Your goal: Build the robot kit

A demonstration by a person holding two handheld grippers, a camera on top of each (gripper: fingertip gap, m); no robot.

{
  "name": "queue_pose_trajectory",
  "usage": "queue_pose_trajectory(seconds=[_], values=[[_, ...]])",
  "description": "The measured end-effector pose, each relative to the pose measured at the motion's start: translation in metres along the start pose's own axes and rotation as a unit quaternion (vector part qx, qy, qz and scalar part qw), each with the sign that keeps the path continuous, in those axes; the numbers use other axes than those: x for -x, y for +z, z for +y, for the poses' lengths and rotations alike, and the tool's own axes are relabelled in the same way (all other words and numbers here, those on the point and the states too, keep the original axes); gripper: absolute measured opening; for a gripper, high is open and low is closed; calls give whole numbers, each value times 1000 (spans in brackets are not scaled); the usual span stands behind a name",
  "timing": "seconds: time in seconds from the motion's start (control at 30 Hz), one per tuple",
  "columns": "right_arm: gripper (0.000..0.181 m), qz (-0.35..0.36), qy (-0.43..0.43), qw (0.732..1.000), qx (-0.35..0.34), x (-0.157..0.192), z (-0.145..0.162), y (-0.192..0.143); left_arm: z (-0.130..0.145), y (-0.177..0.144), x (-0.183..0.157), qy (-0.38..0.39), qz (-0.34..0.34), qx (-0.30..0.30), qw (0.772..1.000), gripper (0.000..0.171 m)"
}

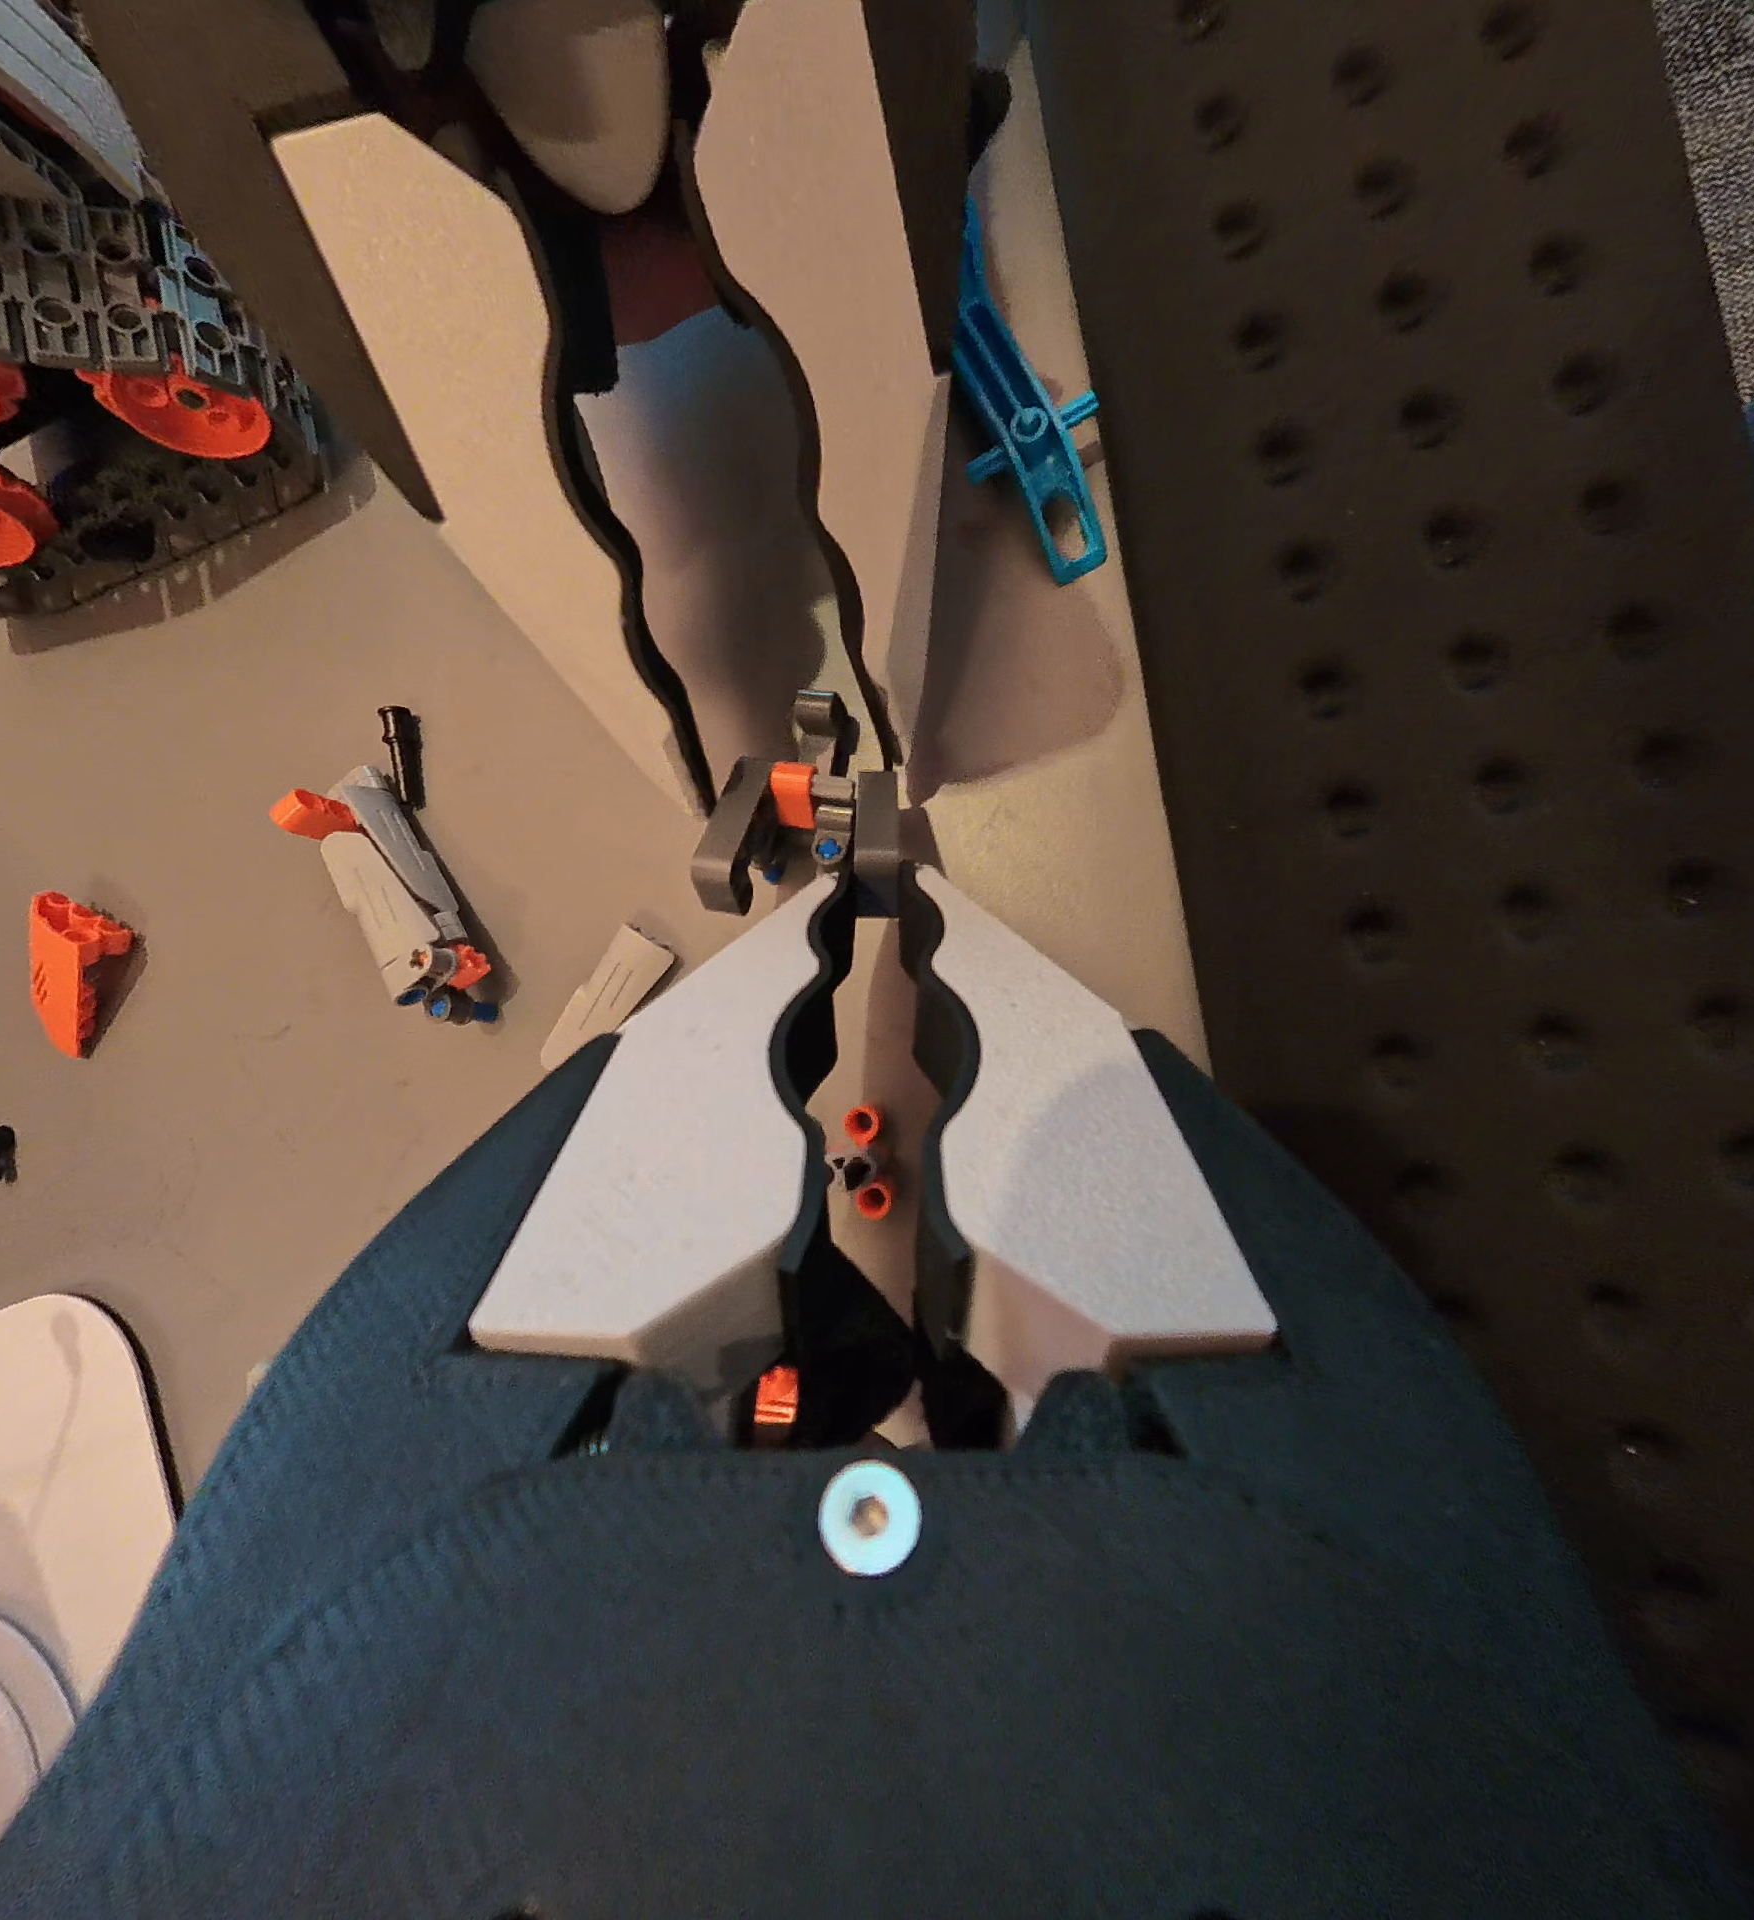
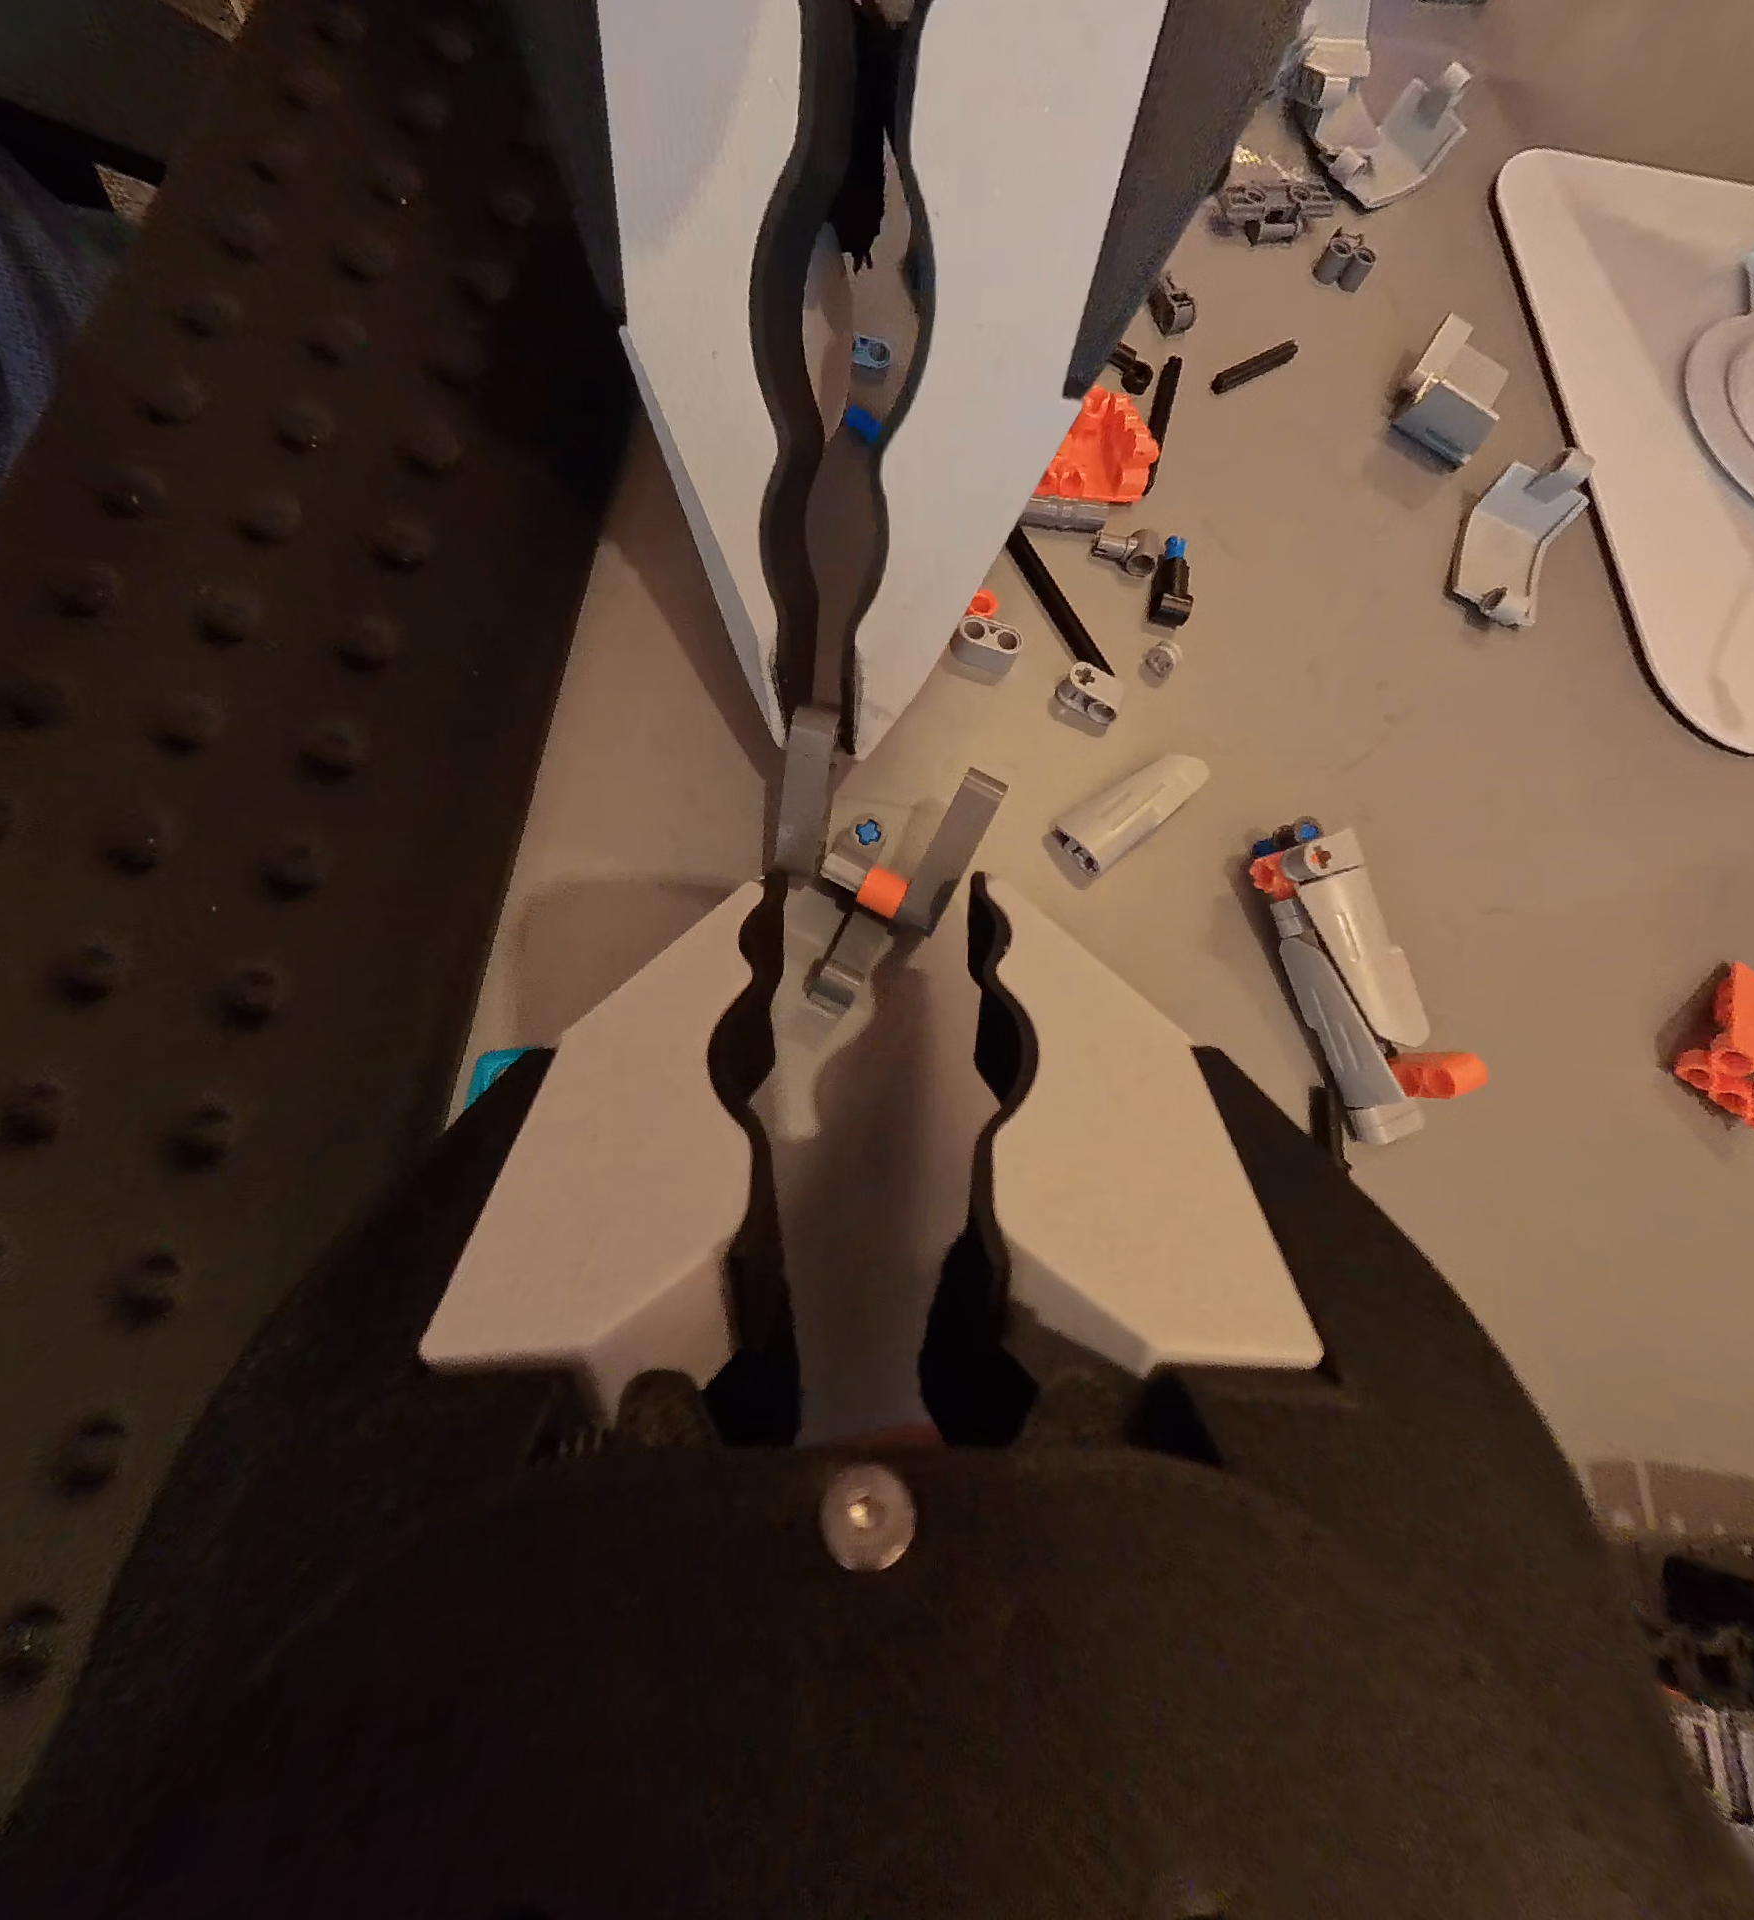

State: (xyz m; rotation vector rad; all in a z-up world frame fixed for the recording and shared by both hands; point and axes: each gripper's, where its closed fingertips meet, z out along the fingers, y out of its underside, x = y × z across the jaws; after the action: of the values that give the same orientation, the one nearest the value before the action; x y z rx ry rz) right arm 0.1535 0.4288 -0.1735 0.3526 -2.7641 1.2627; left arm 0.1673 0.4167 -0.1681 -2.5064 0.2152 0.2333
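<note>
My left gripper [image 1: 868, 902] is shut on the dark grey beam [image 1: 878, 826] at one end of a small grey assembly with an orange bush [image 1: 792, 795] and a blue pin. It holds it just above the grey table. In the right wrist view the left gripper [image 2: 816, 727] comes from the top, clamped on that beam [image 2: 805, 800]. My right gripper [image 2: 873, 894] is open. Its fingertips straddle the assembly's orange bush [image 2: 881, 891] and hanging grey lever [image 2: 842, 966], and I cannot tell whether they touch. It reaches in from the top of the left wrist view [image 1: 800, 769].
A black studded board [image 1: 1475, 727] runs along one side. A tracked model with orange wheels [image 1: 73, 416], a teal beam [image 1: 1029, 436], a grey-white sub-assembly [image 2: 1340, 987], orange wedges [image 2: 1735, 1060], a white panel [image 2: 1127, 810], several small loose parts and a white tray [image 2: 1600, 436] lie around. Both grippers' tips are close together, under 4 cm apart.
</note>
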Motion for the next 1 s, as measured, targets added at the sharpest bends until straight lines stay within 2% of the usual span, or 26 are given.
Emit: queue_pose_trajectory(seconds=[0.3, 0.43, 0.67, 1.0], values=[[36, 16, 4, 1000, 20, -1, 2, 3, 1, 1, 3, -9, -1, -1, 1000, 6], [43, 25, 7, 999, 21, -1, -1, 5, -4, -2, 5, -21, 5, -21, 1000, 6], [36, 35, 4, 999, 28, -4, 1, 6, -6, -2, 9, -36, 4, -35, 999, 6], [40, 36, 9, 999, 36, -5, 5, 8, -6, 1, 6, -34, 8, -30, 999, 6]])
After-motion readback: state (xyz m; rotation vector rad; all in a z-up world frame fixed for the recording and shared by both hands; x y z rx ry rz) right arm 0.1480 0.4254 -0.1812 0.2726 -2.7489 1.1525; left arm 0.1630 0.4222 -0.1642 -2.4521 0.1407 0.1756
